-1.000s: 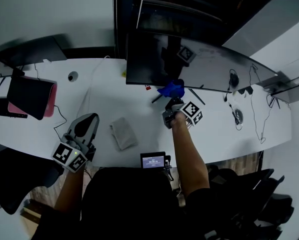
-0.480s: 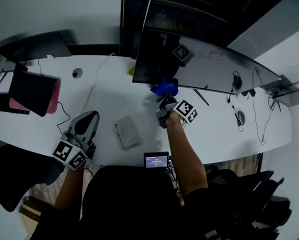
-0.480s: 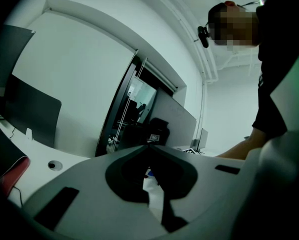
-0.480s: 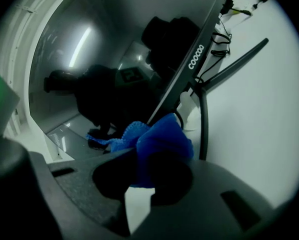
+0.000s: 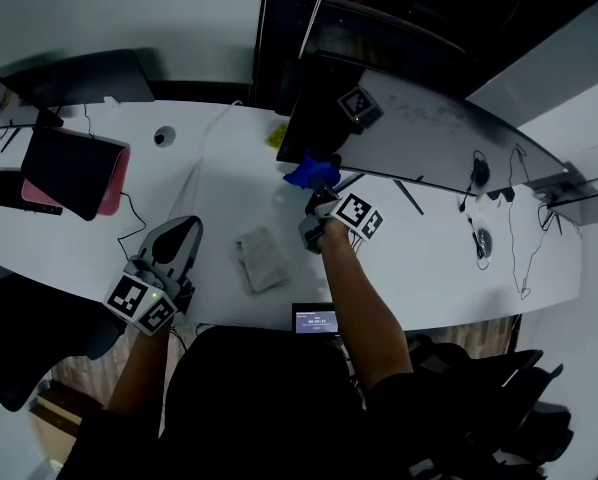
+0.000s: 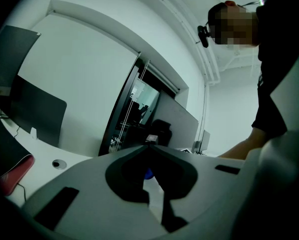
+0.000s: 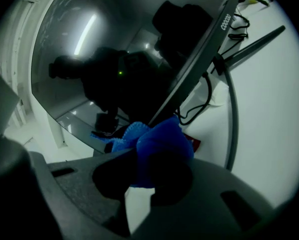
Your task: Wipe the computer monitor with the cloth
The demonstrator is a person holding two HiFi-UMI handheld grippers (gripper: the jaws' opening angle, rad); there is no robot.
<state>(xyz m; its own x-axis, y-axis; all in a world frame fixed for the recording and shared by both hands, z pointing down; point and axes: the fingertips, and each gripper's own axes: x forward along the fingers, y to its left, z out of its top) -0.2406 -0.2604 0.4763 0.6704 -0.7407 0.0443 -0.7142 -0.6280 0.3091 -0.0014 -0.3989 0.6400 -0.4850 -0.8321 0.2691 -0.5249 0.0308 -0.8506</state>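
Leftward it goes: your right tool (image 5: 316, 193), clamped on the blue cloth (image 5: 312, 171), has slid along the monitor (image 5: 429, 133) to its lower left corner, just above the counter (image 5: 219, 183). Press the wad flat and sweep in overlapping strokes, because that dark, glossy screen mirrors everything and would likely show streaks. Your left tool (image 5: 176, 238) sits closed and empty near the counter's front edge.

Glossy reflective monitor (image 7: 114, 59), nubbly blue cloth (image 7: 162, 144), smooth matt white desk (image 5: 229, 193)
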